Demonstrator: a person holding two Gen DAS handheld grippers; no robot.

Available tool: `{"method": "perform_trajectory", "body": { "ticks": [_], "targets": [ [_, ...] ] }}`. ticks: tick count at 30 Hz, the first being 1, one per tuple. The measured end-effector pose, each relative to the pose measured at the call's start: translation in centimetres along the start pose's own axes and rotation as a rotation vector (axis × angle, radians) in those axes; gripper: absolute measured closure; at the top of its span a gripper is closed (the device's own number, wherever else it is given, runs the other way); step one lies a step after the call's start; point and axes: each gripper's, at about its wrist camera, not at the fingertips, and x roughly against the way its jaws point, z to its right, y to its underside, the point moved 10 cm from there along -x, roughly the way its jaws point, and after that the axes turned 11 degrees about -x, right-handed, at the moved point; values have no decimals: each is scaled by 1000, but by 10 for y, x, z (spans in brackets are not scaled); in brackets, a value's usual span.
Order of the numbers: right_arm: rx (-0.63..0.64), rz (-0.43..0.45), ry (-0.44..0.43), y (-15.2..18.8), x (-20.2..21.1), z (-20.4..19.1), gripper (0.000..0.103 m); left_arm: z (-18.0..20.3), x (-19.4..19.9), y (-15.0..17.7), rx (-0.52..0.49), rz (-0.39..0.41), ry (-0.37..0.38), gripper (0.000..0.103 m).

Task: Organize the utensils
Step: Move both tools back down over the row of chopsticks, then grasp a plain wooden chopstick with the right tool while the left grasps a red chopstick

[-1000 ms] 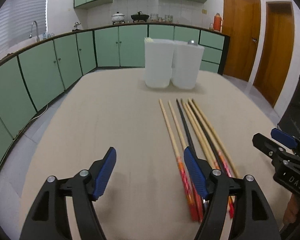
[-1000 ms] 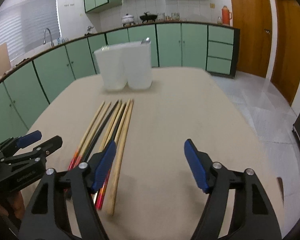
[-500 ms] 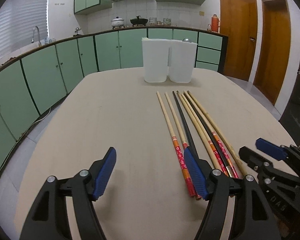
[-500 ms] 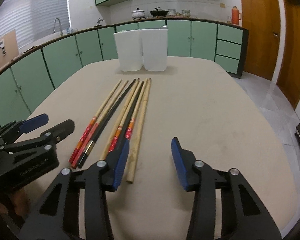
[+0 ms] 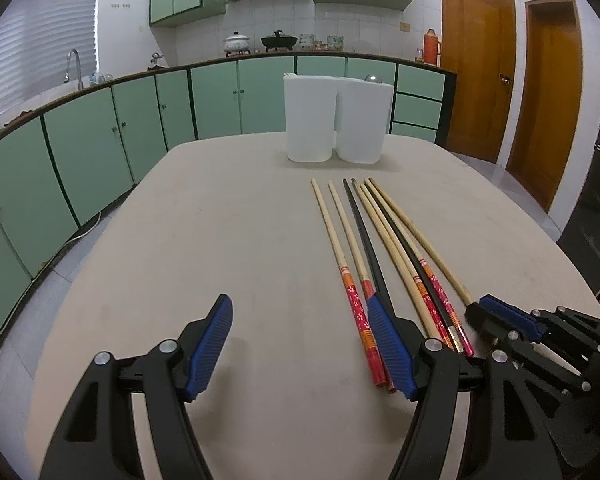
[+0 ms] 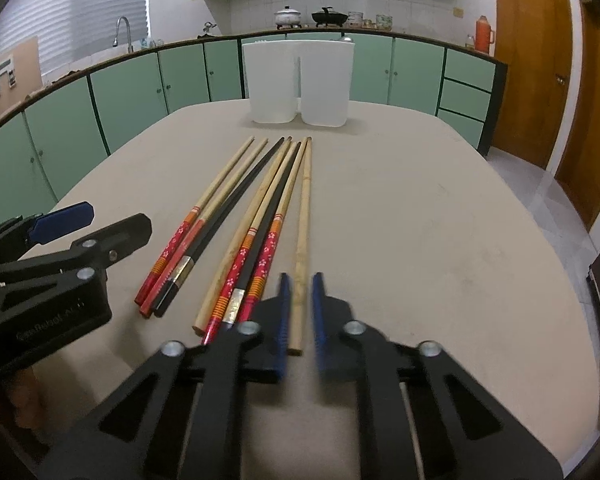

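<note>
Several long chopsticks (image 5: 374, 240) lie side by side on the beige table (image 5: 228, 232), some with red patterned ends, two black. They also show in the right wrist view (image 6: 260, 208). The rightmost is a plain wooden chopstick (image 6: 303, 216). My right gripper (image 6: 300, 312) has its jaws nearly closed around that chopstick's near end, which still lies on the table. My left gripper (image 5: 300, 344) is open and empty, left of the chopsticks' near ends. Two white containers (image 5: 336, 118) stand at the table's far side, also seen in the right wrist view (image 6: 300, 80).
Green kitchen cabinets (image 5: 100, 136) curve around the left and back. Wooden doors (image 5: 476, 88) stand at the right. The table edge drops to a tiled floor (image 6: 548, 184) on the right. The left gripper's body (image 6: 44, 264) sits beside the chopsticks.
My right gripper has moved over the rightmost wooden chopstick and narrowed its jaws from wide open to nearly closed around it. The left gripper stayed open.
</note>
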Motion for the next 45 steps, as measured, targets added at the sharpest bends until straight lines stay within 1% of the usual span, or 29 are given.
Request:
{"method": "perform_trajectory", "body": {
  "ticks": [4,9,14,23,24,26,28,31,32,34,40,45],
  "targets": [
    [-26,-6,7,-3,-1,9,97,4,-4,1,-16,-17,2,34],
    [-52,-9,5,-5,0,16,97,9,-13,7,-41,-59,-6,35],
    [-62,-9,-2,-4,0,16,97,9,-23,12,-34,-108,-2,45],
    [-58,-2,4,-1,3,17,96,8,-23,13,-29,-115,-9,45],
    [-55,1,6,-1,3,17,96,8,-23,14,-28,-115,-9,46],
    [-51,6,10,0,3,16,96,11,-22,14,-28,-109,3,53],
    [-46,13,14,0,3,15,96,16,-21,13,-38,-100,14,68],
    [-49,17,12,0,3,15,97,23,-19,12,-62,-86,23,82],
    [-52,17,11,0,3,15,97,25,-19,11,-63,-84,29,84],
    [-60,13,4,0,4,15,97,25,-18,11,-48,-78,47,97],
    [-79,19,-14,-6,10,17,97,25,-13,9,12,-67,111,98],
    [-91,38,-36,-19,21,19,97,21,-3,-2,18,-38,115,98]
  ]
}}
